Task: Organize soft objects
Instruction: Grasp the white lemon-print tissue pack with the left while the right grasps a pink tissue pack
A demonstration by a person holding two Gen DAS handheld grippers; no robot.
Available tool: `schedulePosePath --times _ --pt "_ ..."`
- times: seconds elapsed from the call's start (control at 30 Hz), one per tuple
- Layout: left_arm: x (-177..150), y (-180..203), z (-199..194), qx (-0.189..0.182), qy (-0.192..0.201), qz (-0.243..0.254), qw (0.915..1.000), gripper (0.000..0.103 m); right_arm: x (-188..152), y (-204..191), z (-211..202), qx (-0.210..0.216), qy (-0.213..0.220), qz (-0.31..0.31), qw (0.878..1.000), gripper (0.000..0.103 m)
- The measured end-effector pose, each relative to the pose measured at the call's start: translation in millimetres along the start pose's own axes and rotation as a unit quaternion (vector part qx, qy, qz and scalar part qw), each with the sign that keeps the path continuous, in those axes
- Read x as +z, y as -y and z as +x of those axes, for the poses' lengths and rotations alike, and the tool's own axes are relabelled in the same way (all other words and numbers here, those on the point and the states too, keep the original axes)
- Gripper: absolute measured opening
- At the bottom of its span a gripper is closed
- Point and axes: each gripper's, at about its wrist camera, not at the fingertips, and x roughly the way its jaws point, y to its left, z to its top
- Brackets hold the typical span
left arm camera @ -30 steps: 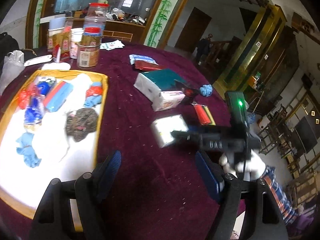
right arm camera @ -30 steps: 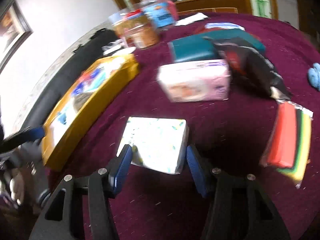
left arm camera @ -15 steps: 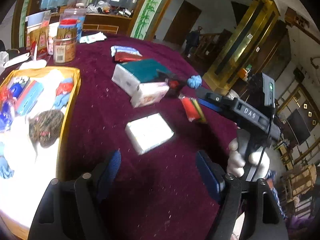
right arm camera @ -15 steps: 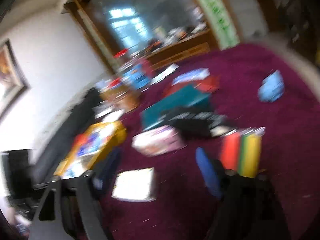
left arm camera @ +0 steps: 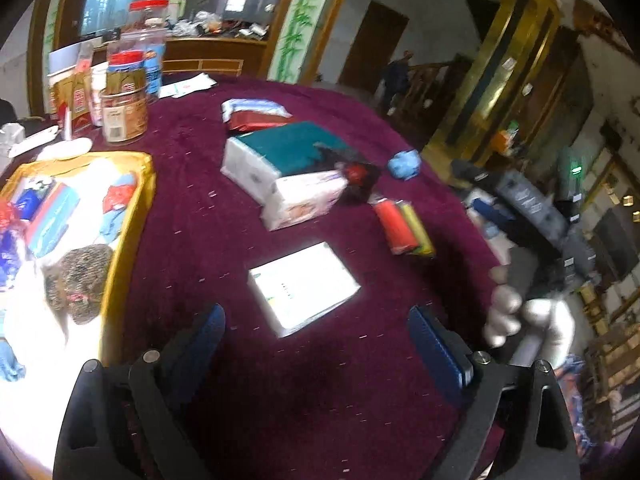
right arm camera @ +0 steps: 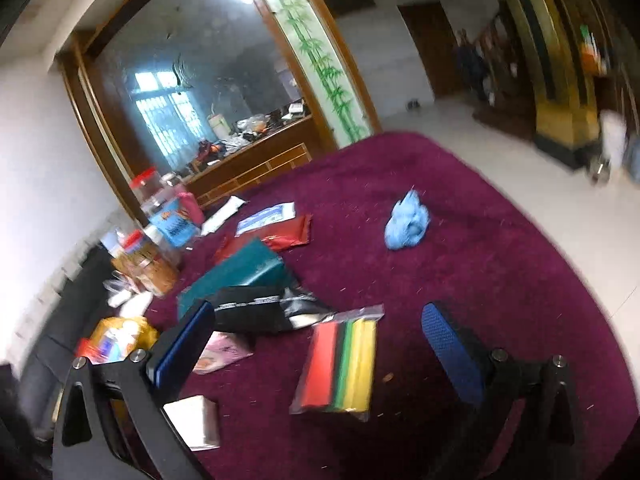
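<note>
My left gripper (left arm camera: 318, 344) hangs low over the maroon tablecloth (left arm camera: 280, 400), its jaws opening and nothing between them. A white tissue pack (left arm camera: 304, 286) lies flat just beyond its fingertips. My right gripper (right arm camera: 318, 350) is raised and its jaws are opening wide. Below it on the cloth lies a clear packet of red, green and yellow cloths (right arm camera: 344, 364), apart from both pads. The white pack (right arm camera: 196, 420) sits behind its left finger. A crumpled blue cloth (right arm camera: 406, 222) lies farther off. The yellow tray (left arm camera: 128, 240) at left holds several soft items.
A teal pack (left arm camera: 288, 148), a pink-printed pack (left arm camera: 304, 200) and a black pouch (right arm camera: 256, 312) are clustered mid-table. Jars (left arm camera: 124, 104) stand at the back left. A gloved hand (left arm camera: 508, 312) holds the right tool at the table's right edge.
The right gripper let go of the white pack, rose and swung right over the coloured packet, jaws widening. The left gripper slid right from the tray towards the white pack.
</note>
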Motion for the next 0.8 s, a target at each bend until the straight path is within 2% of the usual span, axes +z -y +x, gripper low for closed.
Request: schedulePosePath --times 0.13,0.27,0.37,0.47,0.5,0.53,0.6,0.63,0.8 --pt "-2.5 2.0 9.9 0.043 -0.016 0.029 0.9985 0.095 -7.6 1.3 2.1 0.018 -0.019 0.009 1.000 0.103" --pt "3.0 8.9 28.5 0.066 -0.026 0.068 0.9952 0.095 -12.3 -6.9 7.6 0.018 -0.031 -0.008 0.999 0.103" --pt "11.2 23.8 59.0 0.097 -0.051 0.145 0.9833 0.095 -13.6 -6.2 8.4 0.013 -0.034 -0.007 0.999 0.103" --pt "15.8 30.9 89.0 0.122 -0.070 0.191 0.9716 0.094 -12.9 0.1 10.6 0.010 -0.038 0.004 0.999 0.103" --pt "15.8 31.3 95.6 0.119 -0.077 0.193 0.9708 0.087 -13.1 2.4 10.6 0.009 -0.040 0.011 0.999 0.103" --pt "13.8 32.1 103.3 0.109 -0.091 0.195 0.9705 0.074 -12.8 6.8 12.1 0.012 -0.044 0.023 0.999 0.103" --pt "10.1 33.9 103.0 0.094 -0.092 0.188 0.9733 0.063 -13.2 15.6 14.7 0.019 -0.052 0.047 0.997 0.103" --pt "7.9 35.6 99.2 0.095 -0.093 0.189 0.9730 0.060 -12.8 18.6 15.7 0.020 -0.055 0.056 0.997 0.103" --pt "0.8 34.6 65.7 0.079 -0.062 0.167 0.9808 0.060 -12.3 33.9 16.9 0.024 -0.057 0.096 0.993 0.103"
